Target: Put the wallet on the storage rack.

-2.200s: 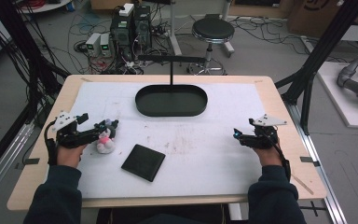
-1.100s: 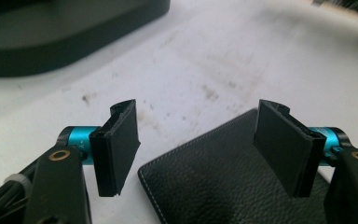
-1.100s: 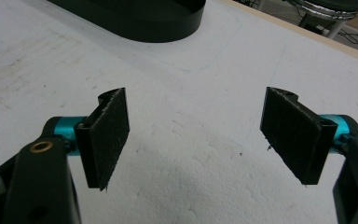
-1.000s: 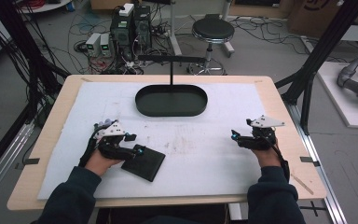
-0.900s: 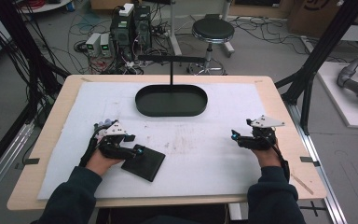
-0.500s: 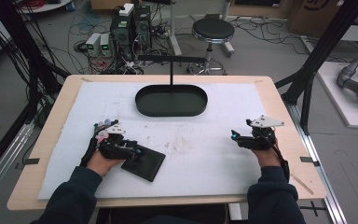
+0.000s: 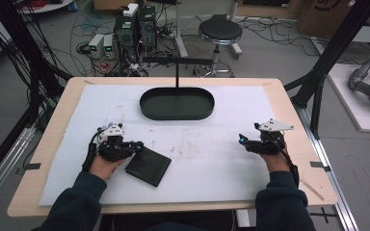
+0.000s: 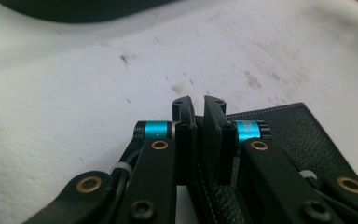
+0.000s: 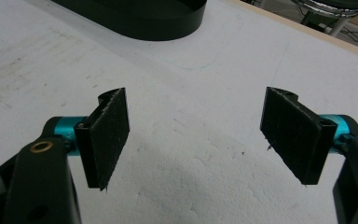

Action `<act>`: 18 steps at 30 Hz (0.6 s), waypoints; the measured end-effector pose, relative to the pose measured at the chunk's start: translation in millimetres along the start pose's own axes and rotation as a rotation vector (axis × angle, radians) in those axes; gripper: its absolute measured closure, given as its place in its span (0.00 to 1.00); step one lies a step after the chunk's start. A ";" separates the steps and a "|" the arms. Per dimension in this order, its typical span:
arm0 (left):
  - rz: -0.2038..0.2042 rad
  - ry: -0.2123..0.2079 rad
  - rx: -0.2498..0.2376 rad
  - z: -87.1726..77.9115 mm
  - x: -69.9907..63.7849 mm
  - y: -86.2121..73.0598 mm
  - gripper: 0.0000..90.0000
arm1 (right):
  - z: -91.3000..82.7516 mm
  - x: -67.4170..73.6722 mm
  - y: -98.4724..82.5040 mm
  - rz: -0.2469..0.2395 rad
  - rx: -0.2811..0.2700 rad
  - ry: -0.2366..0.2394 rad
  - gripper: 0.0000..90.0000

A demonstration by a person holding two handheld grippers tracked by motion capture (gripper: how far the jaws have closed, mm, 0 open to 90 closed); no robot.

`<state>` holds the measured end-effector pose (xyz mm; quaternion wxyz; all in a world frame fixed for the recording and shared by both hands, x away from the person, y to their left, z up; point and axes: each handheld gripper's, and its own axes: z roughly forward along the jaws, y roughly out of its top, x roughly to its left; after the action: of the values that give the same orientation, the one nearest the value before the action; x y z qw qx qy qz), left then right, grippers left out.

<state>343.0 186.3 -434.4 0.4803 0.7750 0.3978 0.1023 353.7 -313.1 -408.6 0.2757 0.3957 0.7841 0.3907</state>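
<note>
A black leather wallet (image 7: 148,166) lies flat on the white mat, front left of centre. My left gripper (image 7: 137,143) sits at the wallet's upper left corner. In the left gripper view the gripper (image 8: 199,105) is shut, with the wallet's stitched edge pinched between the jaws and the rest of the wallet (image 8: 279,135) spreading to the right. My right gripper (image 7: 242,139) rests over bare mat on the right side. In the right gripper view it (image 9: 196,100) stands wide open, with nothing between its pads (image 9: 107,135).
A black oval tray (image 7: 177,103) lies at the back centre of the mat, with a thin T-shaped stand (image 7: 177,72) rising behind it. The tray's rim also shows in the left gripper view (image 8: 74,7) and the right gripper view (image 9: 140,18). The mat is stained.
My left gripper has moved right from the mat's left side to the wallet and shut on its edge. A small pink thing that lay near it is hidden. The right gripper has stayed put.
</note>
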 end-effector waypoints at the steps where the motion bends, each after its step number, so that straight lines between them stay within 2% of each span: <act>1: 0.000 0.000 0.000 0.0 0.0 0.0 0.92 | 0.0 0.0 0.0 0.000 0.000 0.000 0.27; 2: -0.017 0.038 -0.044 0.9 -0.8 3.6 0.93 | -0.4 -0.1 0.0 0.002 -0.002 0.000 0.27; 4: -0.039 0.087 -0.083 2.5 -0.1 7.6 0.93 | -0.4 -0.7 0.0 0.000 -0.004 0.002 0.27; 5: -0.039 0.087 -0.083 2.5 -0.1 7.6 0.93 | -0.4 -0.7 0.0 0.000 -0.004 0.002 0.27; 6: -0.055 0.109 -0.100 4.1 0.2 9.3 0.93 | -0.8 -1.1 -0.1 0.002 -0.005 0.001 0.27; 7: -0.081 0.166 -0.133 8.2 -0.8 11.9 0.93 | -0.9 -1.1 0.0 0.003 -0.006 0.001 0.27; 8: -0.081 0.166 -0.133 8.2 -0.8 11.9 0.93 | -0.9 -1.1 0.0 0.003 -0.006 0.001 0.27; 11: -0.103 0.255 -0.158 18.9 -2.3 18.8 0.93 | -0.5 -0.6 0.0 0.000 -0.005 0.004 0.27; 12: -0.107 0.272 -0.158 21.5 -1.3 20.9 0.93 | -0.5 -0.4 0.1 0.001 -0.005 0.004 0.27; 14: -0.112 0.278 -0.158 23.6 -0.4 22.4 0.93 | -0.4 -0.4 0.1 0.001 -0.006 0.004 0.27; 15: -0.115 0.283 -0.133 29.4 1.7 25.3 0.93 | -0.7 -0.5 0.1 -0.001 -0.004 0.005 0.27; 17: -0.113 0.281 -0.126 30.1 2.0 25.9 0.91 | -0.8 -0.6 0.1 -0.001 -0.004 0.005 0.27; 18: -0.099 0.244 -0.131 27.5 0.7 26.8 0.73 | -0.9 -0.9 0.0 0.000 -0.005 0.004 0.27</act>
<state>372.2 162.6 -426.6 0.4824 0.7031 0.4837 0.1976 353.5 -314.2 -408.0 0.2751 0.3941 0.7838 0.3933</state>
